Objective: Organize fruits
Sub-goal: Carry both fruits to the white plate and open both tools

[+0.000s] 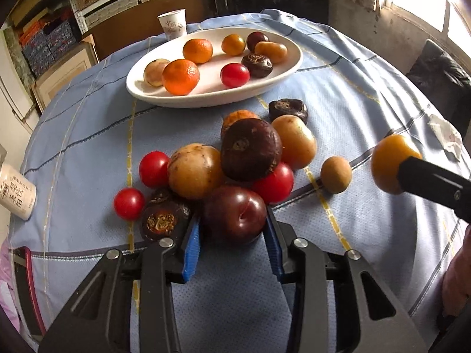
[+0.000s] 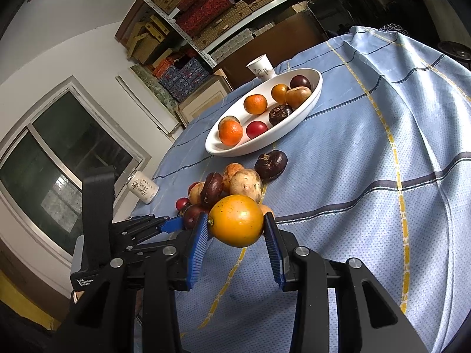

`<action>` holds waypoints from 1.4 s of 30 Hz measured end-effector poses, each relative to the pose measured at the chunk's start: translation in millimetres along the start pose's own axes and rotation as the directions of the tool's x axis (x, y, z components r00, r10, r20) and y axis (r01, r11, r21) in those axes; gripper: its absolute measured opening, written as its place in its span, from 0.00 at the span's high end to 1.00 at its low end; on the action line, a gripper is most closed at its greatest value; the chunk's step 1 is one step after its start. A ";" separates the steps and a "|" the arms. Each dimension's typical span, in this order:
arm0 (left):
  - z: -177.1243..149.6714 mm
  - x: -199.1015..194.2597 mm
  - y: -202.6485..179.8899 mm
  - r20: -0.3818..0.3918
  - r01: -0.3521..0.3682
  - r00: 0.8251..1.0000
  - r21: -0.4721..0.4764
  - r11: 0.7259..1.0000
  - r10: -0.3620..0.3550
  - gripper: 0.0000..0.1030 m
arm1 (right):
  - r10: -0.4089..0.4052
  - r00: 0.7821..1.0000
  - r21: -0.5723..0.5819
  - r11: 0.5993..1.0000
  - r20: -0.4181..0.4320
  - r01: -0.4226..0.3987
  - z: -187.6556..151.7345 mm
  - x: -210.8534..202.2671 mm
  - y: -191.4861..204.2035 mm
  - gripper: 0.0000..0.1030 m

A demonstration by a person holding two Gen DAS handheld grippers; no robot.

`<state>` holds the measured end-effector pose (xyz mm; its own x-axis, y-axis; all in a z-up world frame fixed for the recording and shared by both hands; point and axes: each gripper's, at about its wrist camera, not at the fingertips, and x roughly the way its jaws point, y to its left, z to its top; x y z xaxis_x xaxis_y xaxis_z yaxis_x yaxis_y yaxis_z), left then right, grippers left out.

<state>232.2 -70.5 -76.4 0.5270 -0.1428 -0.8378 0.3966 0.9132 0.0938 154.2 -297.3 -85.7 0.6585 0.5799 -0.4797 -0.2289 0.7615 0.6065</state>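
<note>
Both tongs loaded. Left tongs (image 1: 232, 226) clamped on a dark plum (image 1: 234, 216) at the near edge of the fruit pile (image 1: 223, 161) on the tabletop (image 1: 368, 94); the plum sits low, touching or just above the cloth, can't tell which. Right tongs (image 2: 235, 226) clamped on a yellow-orange fruit (image 2: 236, 220), held clear of the cloth, just right of the pile.

Risks:
- Plum touches the fruit behind it. Lifting it likely unseats the brown round one (image 1: 250, 148) stacked on top, and the cherry tomatoes (image 1: 153, 169) can roll.
- Both fruits are smooth and round, and the pads grip them near the tips. A quick swing could squirt either out.
- The white dish (image 1: 138, 88) is already crowded, so a drop from height bounces.

Orientation: the plum's crease faces the camera; no clear long axis. The yellow fruit is slightly oval, long axis running across between the pads, stem nub against the left pad.
</note>
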 end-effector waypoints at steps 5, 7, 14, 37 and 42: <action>-2.6 -6.9 -2.4 0.014 -0.025 1.000 -0.003 1.000 0.025 0.64 | -0.002 1.000 0.010 1.000 -0.006 0.002 0.4 1.1 -2.0 0.62; -2.3 -11.8 -2.9 0.029 -0.034 0.999 0.000 0.999 0.034 0.64 | -0.003 1.000 0.014 1.000 -0.011 0.003 0.7 2.2 -2.6 0.62; 2.7 -33.8 7.0 0.079 -0.051 0.996 -0.007 0.999 0.051 0.64 | -0.078 0.997 -0.114 0.991 -0.015 0.075 12.0 0.2 19.1 0.62; 175.7 43.3 93.8 0.107 0.045 0.994 -0.232 0.972 -0.021 0.64 | -0.288 0.958 -0.325 0.905 0.009 0.275 152.8 128.8 18.0 0.62; 182.8 67.5 87.9 0.058 0.034 0.998 -0.224 0.974 -0.022 0.63 | -0.292 0.956 -0.343 0.898 0.000 0.275 156.1 141.8 16.4 0.61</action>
<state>440.0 -69.6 -26.3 0.5610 -0.1844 -0.8070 0.2360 0.9700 -0.0576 355.7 -247.8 -44.8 0.6965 0.3321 -0.6361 -0.2708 0.9426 0.1956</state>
